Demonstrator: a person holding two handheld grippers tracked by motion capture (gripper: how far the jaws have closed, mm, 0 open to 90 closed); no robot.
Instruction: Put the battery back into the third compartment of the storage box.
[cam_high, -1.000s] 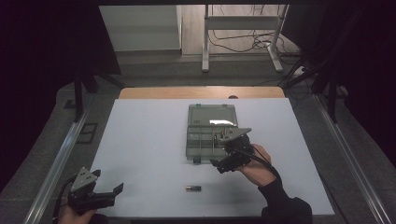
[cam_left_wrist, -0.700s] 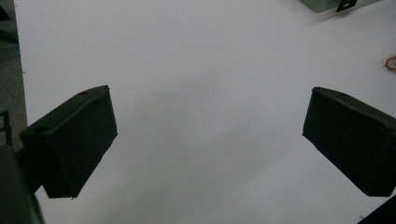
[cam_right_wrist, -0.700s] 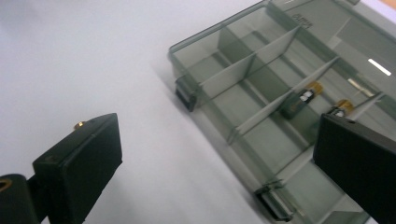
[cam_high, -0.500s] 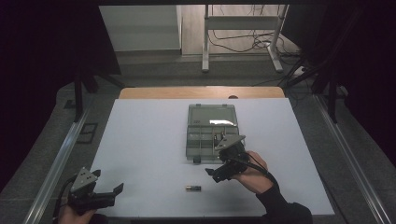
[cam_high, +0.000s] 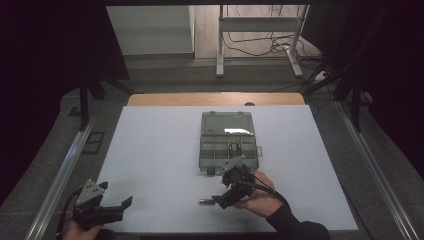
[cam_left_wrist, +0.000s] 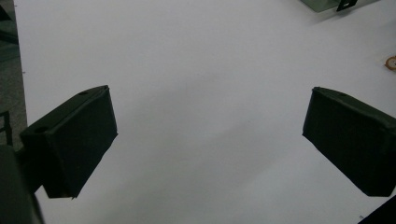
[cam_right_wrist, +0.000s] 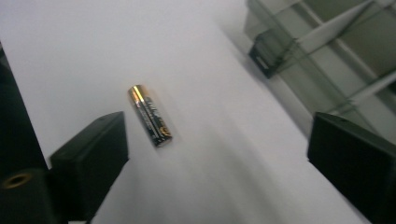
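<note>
Battery (cam_right_wrist: 150, 122) lying flat on white surface (cam_high: 150, 150), just short of right gripper (cam_high: 223, 199), jaws spread, moved down from organiser box (cam_high: 227, 142) toward it a second ago. Pickup likely next. Left gripper (cam_high: 111, 210) parked near corner, jaws spread, empty.
</note>
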